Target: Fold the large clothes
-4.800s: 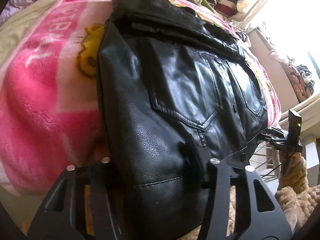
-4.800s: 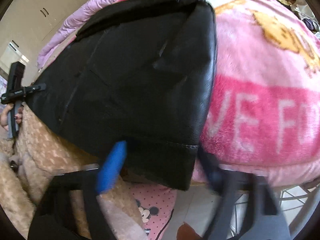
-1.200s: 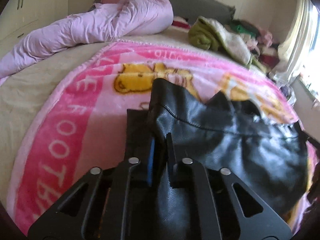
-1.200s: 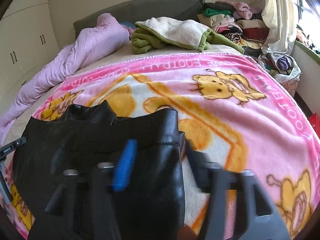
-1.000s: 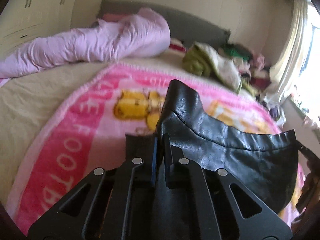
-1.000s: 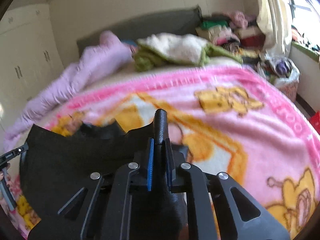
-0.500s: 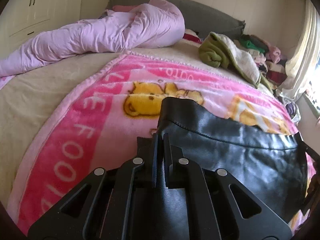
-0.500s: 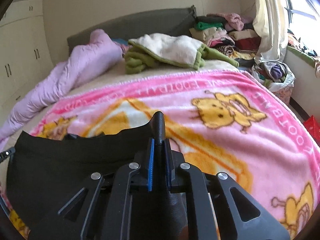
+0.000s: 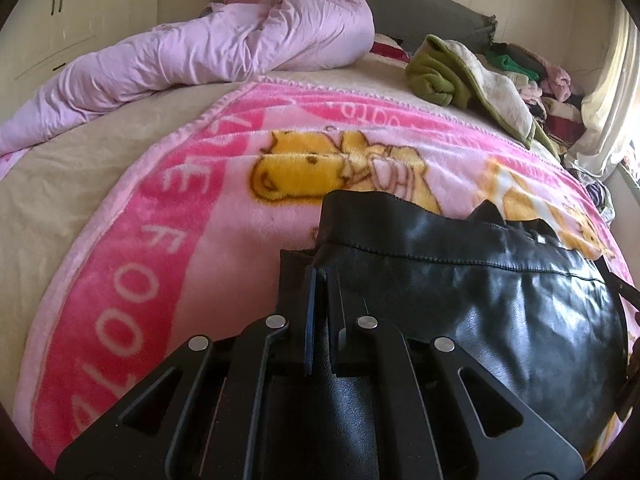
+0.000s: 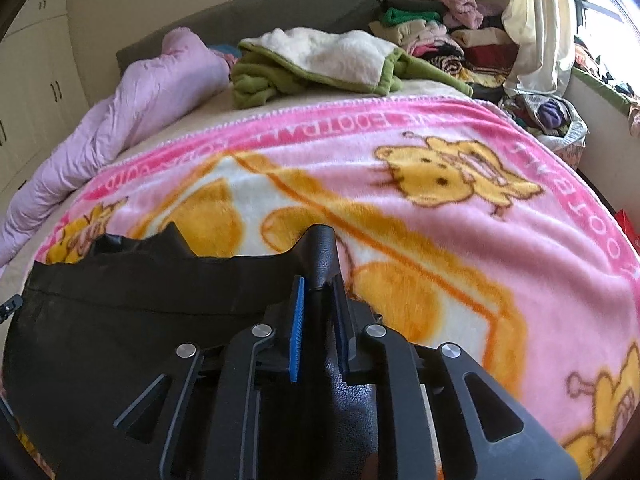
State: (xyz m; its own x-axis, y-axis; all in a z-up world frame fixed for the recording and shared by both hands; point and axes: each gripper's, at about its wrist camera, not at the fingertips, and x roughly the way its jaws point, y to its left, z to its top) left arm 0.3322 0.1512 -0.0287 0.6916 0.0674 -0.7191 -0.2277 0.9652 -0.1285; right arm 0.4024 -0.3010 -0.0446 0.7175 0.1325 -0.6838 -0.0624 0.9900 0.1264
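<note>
**Black leather garment pinched at both corners over the pink blanket**

On my left, the lilac duvet (image 9: 224, 40) is lying in a long, crumpled roll along the far side of the bed (image 9: 72, 160). The plush pink blanket (image 9: 168, 232) is spreading across the mattress, fuzzy, with yellow cartoon bears and white lettering on its darker border. My left gripper (image 9: 322, 280) is staying clenched on a corner of the black leather garment (image 9: 480, 304), the fabric pinched flat between its fingers (image 9: 309, 320). The garment is lying on the blanket, glossy and grained, a stitched hem running along its upper edge, stretched between my two hands. Moving right, my right gripper (image 10: 318, 292) has just been easing its jaws apart; the other leather corner is standing up between the blue pad and the black one, and I cannot tell whether they are pressing it. Beyond, a folded green fleece (image 10: 320, 68) with cream lining is resting by the headboard, beside stacked clothes (image 10: 452, 36).
</note>
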